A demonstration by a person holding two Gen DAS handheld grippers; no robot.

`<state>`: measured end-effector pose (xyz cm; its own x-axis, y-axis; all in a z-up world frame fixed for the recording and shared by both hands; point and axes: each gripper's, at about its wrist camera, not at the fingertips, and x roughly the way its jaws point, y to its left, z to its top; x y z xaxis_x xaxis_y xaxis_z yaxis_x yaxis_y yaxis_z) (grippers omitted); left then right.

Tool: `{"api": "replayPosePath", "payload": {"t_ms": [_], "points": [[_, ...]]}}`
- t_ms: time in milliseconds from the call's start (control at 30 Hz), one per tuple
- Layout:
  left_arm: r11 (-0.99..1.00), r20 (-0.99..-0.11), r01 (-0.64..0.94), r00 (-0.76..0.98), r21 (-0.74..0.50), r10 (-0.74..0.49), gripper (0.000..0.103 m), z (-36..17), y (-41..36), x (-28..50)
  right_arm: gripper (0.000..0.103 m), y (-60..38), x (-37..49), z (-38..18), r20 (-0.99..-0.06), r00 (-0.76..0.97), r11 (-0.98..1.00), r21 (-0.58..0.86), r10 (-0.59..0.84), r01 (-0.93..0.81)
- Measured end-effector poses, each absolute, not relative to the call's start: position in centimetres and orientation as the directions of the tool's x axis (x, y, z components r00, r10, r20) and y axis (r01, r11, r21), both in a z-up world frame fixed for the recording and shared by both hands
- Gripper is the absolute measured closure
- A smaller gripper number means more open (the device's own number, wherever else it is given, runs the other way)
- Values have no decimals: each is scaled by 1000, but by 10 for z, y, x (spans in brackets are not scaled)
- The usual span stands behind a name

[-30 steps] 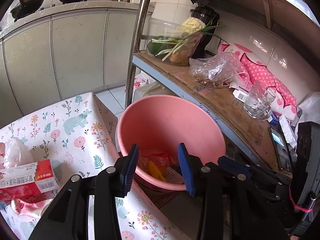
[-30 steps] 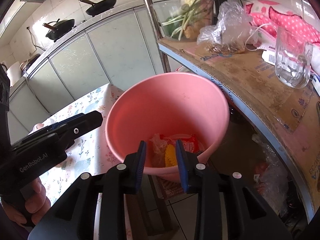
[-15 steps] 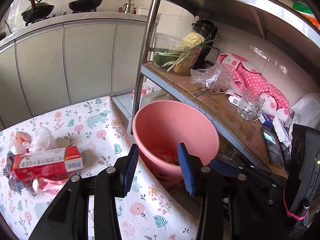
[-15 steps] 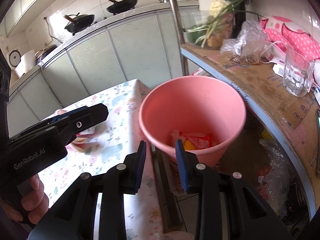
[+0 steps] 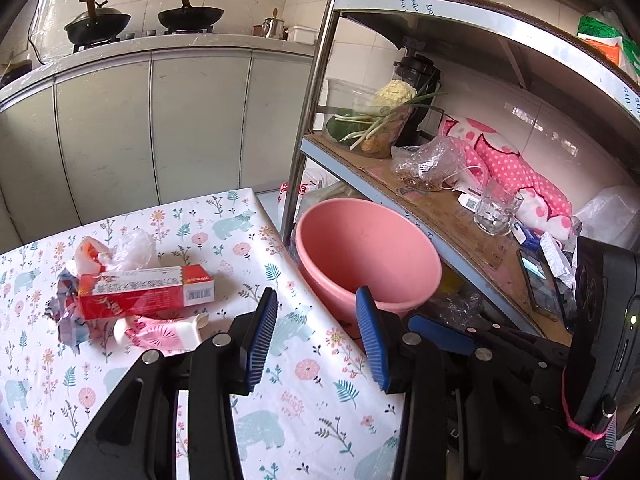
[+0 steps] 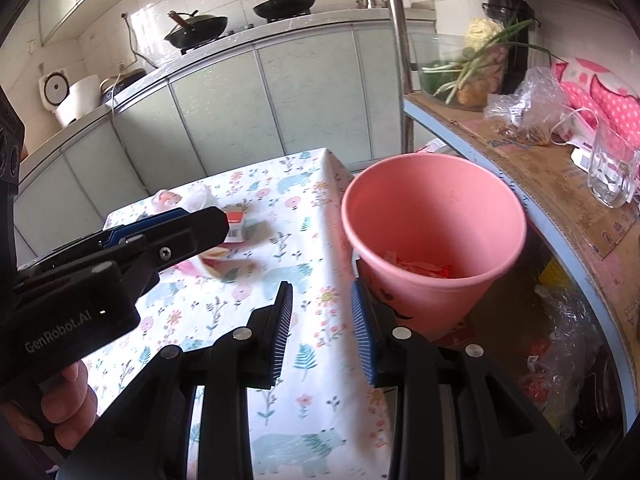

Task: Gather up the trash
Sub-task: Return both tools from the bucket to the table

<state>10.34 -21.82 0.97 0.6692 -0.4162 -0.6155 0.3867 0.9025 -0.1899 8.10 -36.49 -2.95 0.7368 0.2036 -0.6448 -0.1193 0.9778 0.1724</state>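
Two claws, both empty. Left claw (image 5: pixel 316 336): jaws wide apart, nothing between them, held over the floral-clothed bench (image 5: pixel 280 400). Right claw (image 6: pixel 322 332): jaws narrower but parted, nothing gripped. Pink bucket (image 6: pixel 434 236): stood ahead and right of both claws, beside the bench edge, with red wrappers (image 6: pixel 420 266) in its bottom. Trash on bench, ahead and left of left claw: red box (image 5: pixel 146 290), clear plastic wad (image 5: pixel 132 246), pink packet (image 5: pixel 164 330), crumpled wrapper (image 5: pixel 66 312).
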Motion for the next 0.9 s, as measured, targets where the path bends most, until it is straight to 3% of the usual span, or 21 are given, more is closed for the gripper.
{"api": "replayPosePath", "payload": {"t_ms": [900], "points": [[939, -665, 266, 663, -219, -343, 63, -19, -158, 92, 72, -315, 84, -45, -690, 677, 966, 157, 257, -206]]}}
